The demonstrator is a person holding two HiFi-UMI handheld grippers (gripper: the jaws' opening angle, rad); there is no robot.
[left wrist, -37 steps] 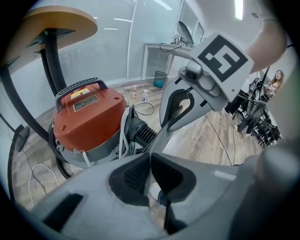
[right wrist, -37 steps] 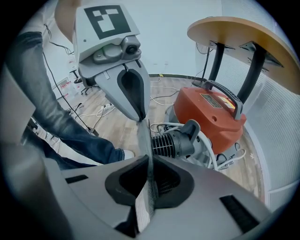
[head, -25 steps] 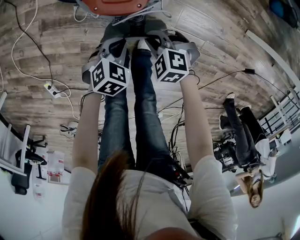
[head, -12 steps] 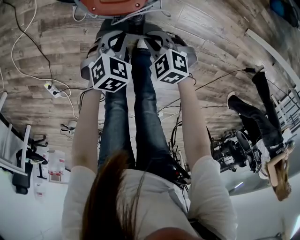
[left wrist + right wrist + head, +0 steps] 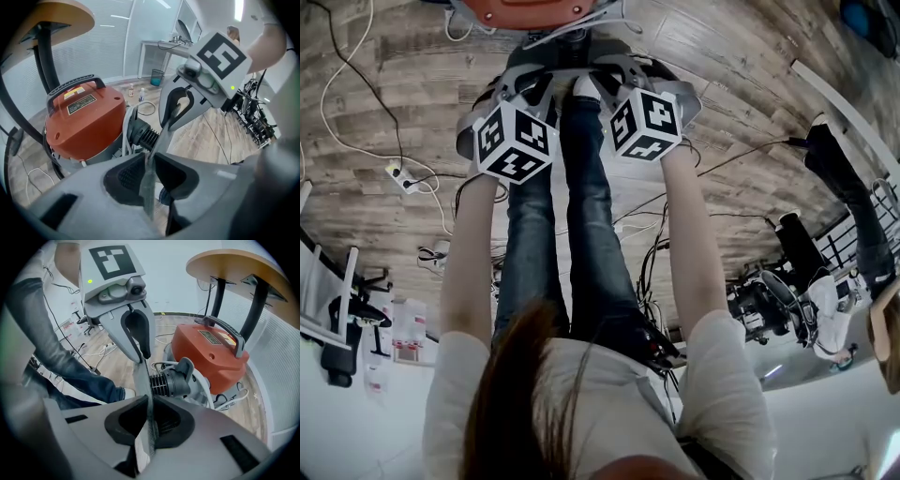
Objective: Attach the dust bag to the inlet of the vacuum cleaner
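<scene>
Little to see of the thin grey dust bag (image 5: 158,138): only an edge-on strip, running between both pairs of tongs, just beside the black ribbed inlet (image 5: 143,136) of the orange-red vacuum cleaner (image 5: 86,126). Cannot tell its full shape, nor whether touching the inlet or just short of it.

Left tongs (image 5: 149,157): narrow, easing apart, with the strip between the pads and touching them. Right tongs (image 5: 150,401): narrow too, pinched on the same strip, apart from the left pair.

From the head view, hardly anything of the work: tips, bag and inlet tucked behind the two marker cubes and forearms, and only an orange sliver of the vacuum cleaner cut off at the top edge. Lower part of the vacuum cleaner blocked by the grey tong bodies in both gripper views. Above it, a round tan table top on black legs (image 5: 229,266), cut off by the frame.

Around: wood-plank floor (image 5: 412,84), loose black and white cables (image 5: 712,169), a white power strip (image 5: 405,178), the holder's blue-jeaned legs (image 5: 581,234) between the arms. At the right edge, another person (image 5: 848,187), partly out of frame.
</scene>
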